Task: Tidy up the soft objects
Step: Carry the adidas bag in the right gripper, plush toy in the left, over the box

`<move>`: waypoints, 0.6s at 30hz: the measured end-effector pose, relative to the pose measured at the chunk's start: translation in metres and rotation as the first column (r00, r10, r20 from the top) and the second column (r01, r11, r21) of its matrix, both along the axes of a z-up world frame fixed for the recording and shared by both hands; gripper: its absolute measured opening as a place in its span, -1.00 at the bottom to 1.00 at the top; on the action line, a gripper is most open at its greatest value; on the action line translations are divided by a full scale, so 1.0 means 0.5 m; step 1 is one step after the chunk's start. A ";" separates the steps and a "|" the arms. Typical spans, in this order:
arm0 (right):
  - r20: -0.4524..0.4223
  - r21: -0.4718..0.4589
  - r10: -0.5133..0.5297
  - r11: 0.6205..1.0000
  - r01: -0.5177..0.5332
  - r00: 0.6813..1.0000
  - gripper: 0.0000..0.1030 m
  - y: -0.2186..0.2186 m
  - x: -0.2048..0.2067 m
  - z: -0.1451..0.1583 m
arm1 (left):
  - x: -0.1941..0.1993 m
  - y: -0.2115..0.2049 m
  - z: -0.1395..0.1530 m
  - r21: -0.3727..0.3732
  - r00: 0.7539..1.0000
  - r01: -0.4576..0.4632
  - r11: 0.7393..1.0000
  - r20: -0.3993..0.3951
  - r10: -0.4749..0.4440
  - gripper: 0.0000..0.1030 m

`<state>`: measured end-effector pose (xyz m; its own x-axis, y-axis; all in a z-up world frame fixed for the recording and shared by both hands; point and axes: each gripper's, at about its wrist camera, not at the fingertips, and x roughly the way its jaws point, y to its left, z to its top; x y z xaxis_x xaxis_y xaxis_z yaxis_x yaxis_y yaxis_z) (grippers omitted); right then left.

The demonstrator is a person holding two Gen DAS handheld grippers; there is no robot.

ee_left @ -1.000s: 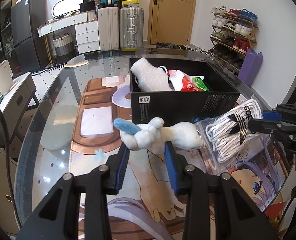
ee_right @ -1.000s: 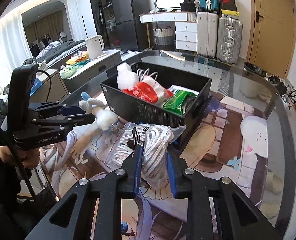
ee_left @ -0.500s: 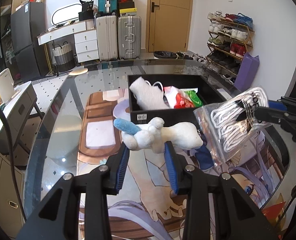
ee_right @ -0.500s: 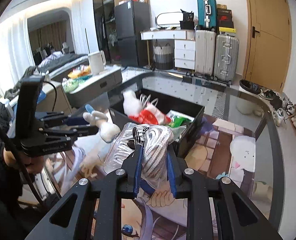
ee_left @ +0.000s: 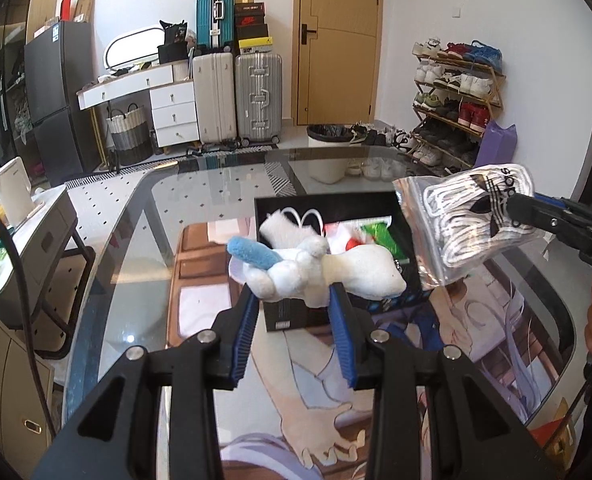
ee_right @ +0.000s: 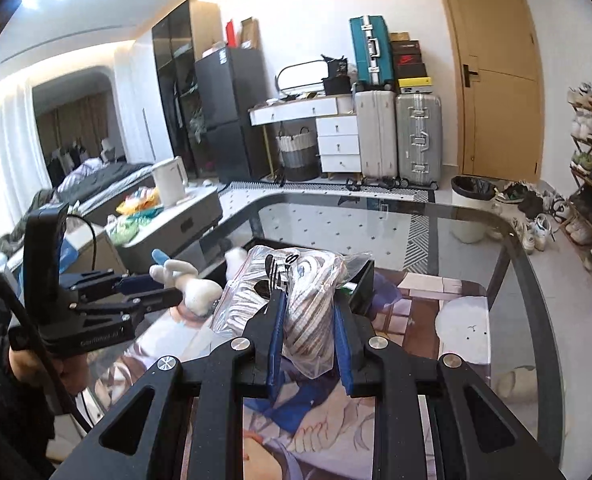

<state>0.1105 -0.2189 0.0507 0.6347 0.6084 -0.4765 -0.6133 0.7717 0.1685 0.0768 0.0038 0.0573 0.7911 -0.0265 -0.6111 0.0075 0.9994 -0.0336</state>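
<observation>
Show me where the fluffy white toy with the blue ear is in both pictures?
Left wrist view: the white plush toy with a blue ear sits centre, pinched between the fingers.
Right wrist view: same toy, left of centre, held by the other gripper.
Shared landmark: silver ribbed suitcase.

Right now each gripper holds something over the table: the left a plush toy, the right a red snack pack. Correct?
Not quite. The right gripper holds a clear bag of white laces, not a red pack, as the right wrist view shows. The left gripper does hold the plush toy.
</observation>
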 end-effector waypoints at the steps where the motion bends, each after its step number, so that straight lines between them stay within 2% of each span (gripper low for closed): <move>1: 0.001 0.000 -0.005 1.000 0.005 1.000 -0.57 0.001 0.003 0.003 | 0.004 -0.001 0.004 0.001 1.000 0.003 1.000 0.006 -0.003 -0.33; 12: 0.006 0.038 -0.074 0.997 0.074 0.997 -0.57 0.013 0.042 0.021 | 0.046 -0.007 0.020 0.007 1.000 0.009 1.000 0.023 -0.009 -0.33; 18: -0.003 0.029 -0.087 0.996 0.087 0.996 -0.59 0.026 0.071 0.018 | 0.071 -0.004 0.018 0.002 1.000 0.007 1.000 0.022 -0.007 -0.33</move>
